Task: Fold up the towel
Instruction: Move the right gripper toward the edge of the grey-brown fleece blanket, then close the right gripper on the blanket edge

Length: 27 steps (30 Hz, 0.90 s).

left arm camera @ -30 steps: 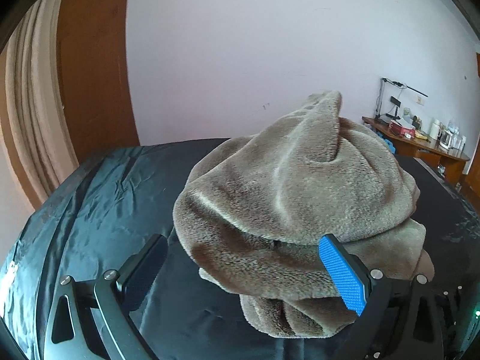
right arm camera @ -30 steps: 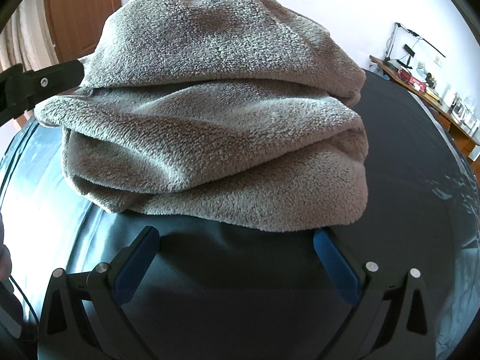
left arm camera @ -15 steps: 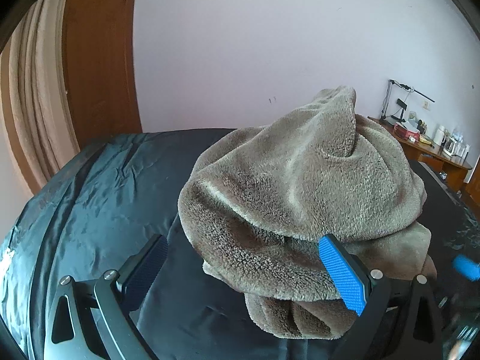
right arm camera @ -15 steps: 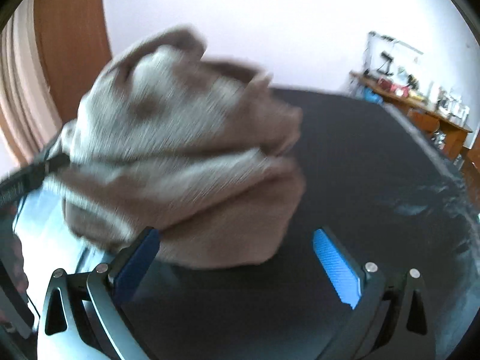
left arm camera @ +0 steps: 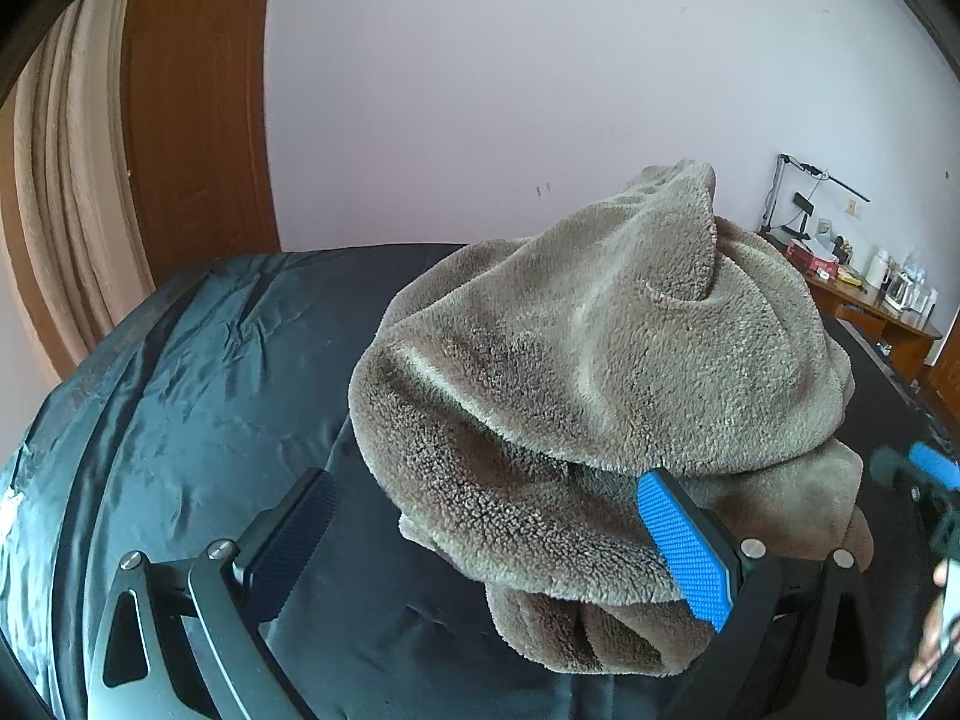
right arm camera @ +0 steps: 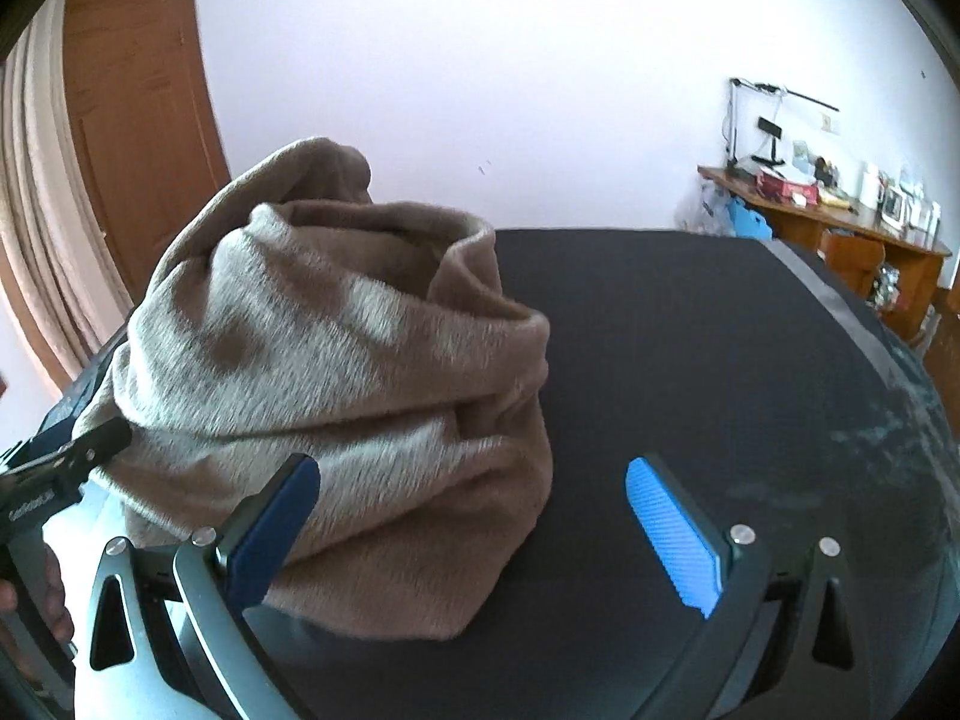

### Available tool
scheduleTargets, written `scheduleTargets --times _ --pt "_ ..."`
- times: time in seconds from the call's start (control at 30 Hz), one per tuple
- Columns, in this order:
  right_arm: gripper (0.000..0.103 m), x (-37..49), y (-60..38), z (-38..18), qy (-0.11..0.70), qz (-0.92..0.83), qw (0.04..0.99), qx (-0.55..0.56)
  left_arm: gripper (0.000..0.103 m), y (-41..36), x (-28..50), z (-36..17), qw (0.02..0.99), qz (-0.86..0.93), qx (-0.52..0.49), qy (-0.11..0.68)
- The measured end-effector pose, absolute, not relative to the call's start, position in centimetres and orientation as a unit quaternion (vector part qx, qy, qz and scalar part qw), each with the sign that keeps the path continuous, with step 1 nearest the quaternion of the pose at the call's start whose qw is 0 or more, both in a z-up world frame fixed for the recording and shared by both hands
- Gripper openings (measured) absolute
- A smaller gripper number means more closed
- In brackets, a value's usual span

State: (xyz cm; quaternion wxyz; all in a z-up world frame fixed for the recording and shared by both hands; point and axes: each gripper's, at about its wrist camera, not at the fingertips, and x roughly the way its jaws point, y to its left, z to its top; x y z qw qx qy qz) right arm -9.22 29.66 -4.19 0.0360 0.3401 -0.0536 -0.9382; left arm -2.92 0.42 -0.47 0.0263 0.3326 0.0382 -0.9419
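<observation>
Left wrist view: towel [left arm camera: 600, 372] sits in a bunched heap on the bed [left arm camera: 198, 384], toward the bed's right half, nearer the near edge than the far one. No clear long axis; the mound runs roughly left-right and rises to a blunt peak at its far side, pointing up. Fabric is thick taupe fleece w/ a nubbly pile, folds rounded, one lobe hanging low at the front. Bed cover is dark, satiny, creased. Left gripper [left arm camera: 486, 546] has its fingers spread wide, nothing between them; the blue ribbed pad [left arm camera: 684, 546] on the right finger overlaps the towel's front fold, contact can't be told. Right gripper [left arm camera: 918, 474] shows blurred at the right edge of view, beside the heap. Behind: pale wall, brown wood door [left arm camera: 198, 102], beige curtain [left arm camera: 60, 198] on the left, cluttered wooden desk [left arm camera: 870, 300] far right.

Right wrist view: towel [right arm camera: 336, 372] stands left of centre on the bed [right arm camera: 690, 324], tall and lumpy, peak up, surface motion-blurred. Right gripper [right arm camera: 468, 528] fingers wide apart, holding nothing; its left finger overlaps the heap's lower front, its right one hangs over bare cover. Left gripper [right arm camera: 66, 468] pokes in from the left edge, tip at the towel's side. Desk [right arm camera: 840, 222] w/ lamp and boxes stands beyond the bed's far right corner.
</observation>
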Motion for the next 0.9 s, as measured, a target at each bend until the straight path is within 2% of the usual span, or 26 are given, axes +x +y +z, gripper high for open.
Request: scheduleTargets --times 0.3,0.57,0.63,0.8,0.9 --pt "0.101 -13.9 30.8 -5.2 -0.043 -0.935 0.038 0.349 0.103 0.9 -3.3 -1.1 0.022 -0.938 0.343 0.036" --pt "0.098 -16.8 32.4 -7.3 -0.075 -0.923 0.067 0.372 0.103 0.9 -3.7 -1.8 0.017 -0.935 0.352 0.034" --pt "0.092 -17.2 32.6 -7.5 -0.084 -0.919 0.082 0.376 0.103 1.0 -3.8 -2.0 0.015 -0.934 0.356 0.031" --pt "0.063 -17.8 32.5 -8.0 -0.095 -0.913 0.115 0.380 0.103 1.1 -3.7 -2.5 0.013 -0.932 0.361 0.029" --pt "0.049 -17.4 32.1 -8.0 -0.083 -0.915 0.121 0.376 0.103 1.1 -3.7 -2.7 0.013 -0.932 0.361 0.029"
